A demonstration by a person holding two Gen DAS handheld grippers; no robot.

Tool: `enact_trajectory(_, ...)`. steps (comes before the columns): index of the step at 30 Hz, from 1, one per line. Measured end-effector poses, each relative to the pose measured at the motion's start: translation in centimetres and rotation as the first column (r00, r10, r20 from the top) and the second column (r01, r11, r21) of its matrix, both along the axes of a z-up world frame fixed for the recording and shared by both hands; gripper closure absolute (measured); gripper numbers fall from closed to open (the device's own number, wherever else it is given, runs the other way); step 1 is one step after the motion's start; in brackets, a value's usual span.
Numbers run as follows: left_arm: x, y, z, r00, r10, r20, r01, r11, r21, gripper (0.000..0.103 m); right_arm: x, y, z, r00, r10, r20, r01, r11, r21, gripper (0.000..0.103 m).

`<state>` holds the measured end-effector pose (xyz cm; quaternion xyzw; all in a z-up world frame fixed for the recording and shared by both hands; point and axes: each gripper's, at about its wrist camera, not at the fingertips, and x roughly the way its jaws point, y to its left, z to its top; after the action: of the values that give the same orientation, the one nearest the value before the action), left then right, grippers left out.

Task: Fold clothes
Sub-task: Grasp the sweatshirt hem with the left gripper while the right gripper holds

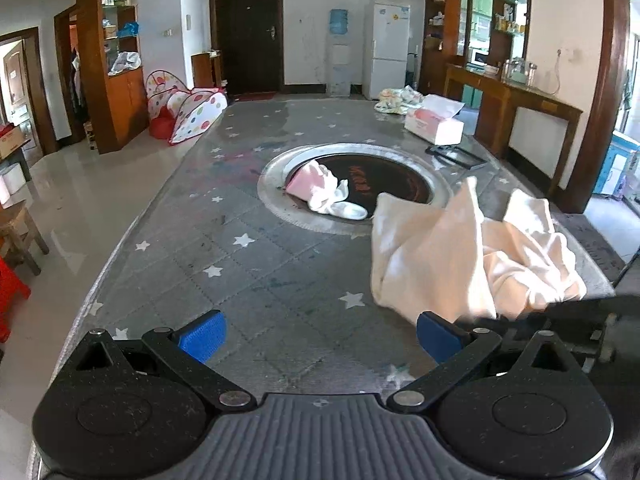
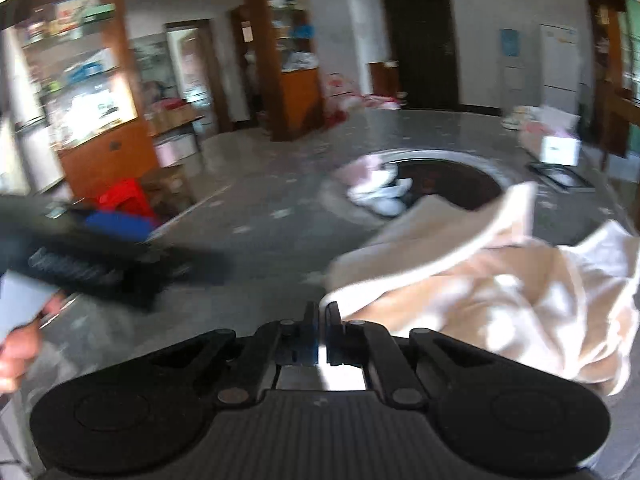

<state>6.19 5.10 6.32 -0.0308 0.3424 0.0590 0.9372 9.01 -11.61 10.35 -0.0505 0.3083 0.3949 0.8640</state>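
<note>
A crumpled cream garment lies on the right side of the grey star-patterned table, with one corner peaked upward. My left gripper hovers low over the table's near edge, its blue pads wide apart and nothing between them; the garment sits just beyond its right pad. In the blurred right wrist view my right gripper is shut, with the cream garment's edge running into its fingertips. The left gripper shows as a dark blur at the left there, with a person's hand behind it.
Pink and white clothes lie on the rim of a round metal inset at the table's centre. Farther back right stand a tissue box, a flat black frame and another clothes pile. A red stool stands left of the table.
</note>
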Motion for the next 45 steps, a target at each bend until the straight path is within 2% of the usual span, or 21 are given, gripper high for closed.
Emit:
enact_trajectory(3,-0.2,-0.6,0.2,0.999,-0.042,0.004,0.042,0.999,-0.013,0.0,-1.7,0.6,-0.1,0.999,0.045,-0.007,-0.045,0.999,-0.001,0.1)
enact_trajectory(5,-0.1,-1.2,0.1,0.998,-0.066,0.0,0.066,0.998,-0.006,0.0,-2.2,0.1,-0.1,0.999,0.051,-0.019,-0.051,0.999,0.005,0.092)
enact_trajectory(10,0.6,-3.4,-0.7,0.992,-0.127,-0.016,0.127,0.992,0.016,0.0,-3.2,-2.7,0.7,1.0,0.009,0.013,-0.009,1.0,-0.018,0.089)
enact_trajectory(18,1.3,-6.3,-2.1,0.976,-0.212,-0.038,0.214,0.976,0.049,0.0,-2.1,-7.8,1.4,0.99,-0.13,0.056,0.134,0.988,-0.073,0.073)
enact_trajectory(25,2.8,-8.6,-3.5,0.947,-0.315,-0.057,0.318,0.945,0.072,0.002,1.8,-11.2,1.4,0.958,-0.281,0.051,0.284,0.955,-0.087,0.069)
enact_trajectory(29,4.3,-9.4,-4.4,0.935,-0.346,-0.076,0.351,0.933,0.075,0.011,4.1,-12.1,0.9,0.943,-0.331,0.029,0.332,0.939,-0.091,0.069)
enact_trajectory(34,5.6,-8.6,-5.7,0.931,-0.348,-0.111,0.356,0.933,0.062,0.028,5.9,-11.7,0.7,0.946,-0.325,0.016,0.325,0.941,-0.091,0.069)
enact_trajectory(36,5.5,-8.0,-5.8,0.93,-0.351,-0.11,0.358,0.932,0.059,0.043,6.9,-11.1,0.4,0.948,-0.319,-0.002,0.318,0.944,-0.088,0.069)
enact_trajectory(39,5.3,-6.9,-5.8,0.93,-0.353,-0.105,0.359,0.933,0.042,0.06,8.3,-10.1,-0.2,0.951,-0.307,-0.041,0.303,0.949,-0.086,0.068)
enact_trajectory(42,5.0,-6.0,-5.7,0.932,-0.349,-0.097,0.354,0.935,0.03,0.072,9.1,-9.2,-1.3,0.947,-0.316,-0.064,0.308,0.945,-0.108,0.068)
enact_trajectory(44,4.8,-5.7,-5.6,0.934,-0.346,-0.092,0.349,0.937,0.018,0.076,9.3,-9.1,-1.8,0.943,-0.324,-0.071,0.315,0.942,-0.116,0.07)
enact_trajectory(45,4.8,-5.5,-5.5,0.935,-0.344,-0.088,0.347,0.938,0.009,0.076,9.2,-9.2,-1.9,0.943,-0.325,-0.073,0.316,0.942,-0.116,0.077)
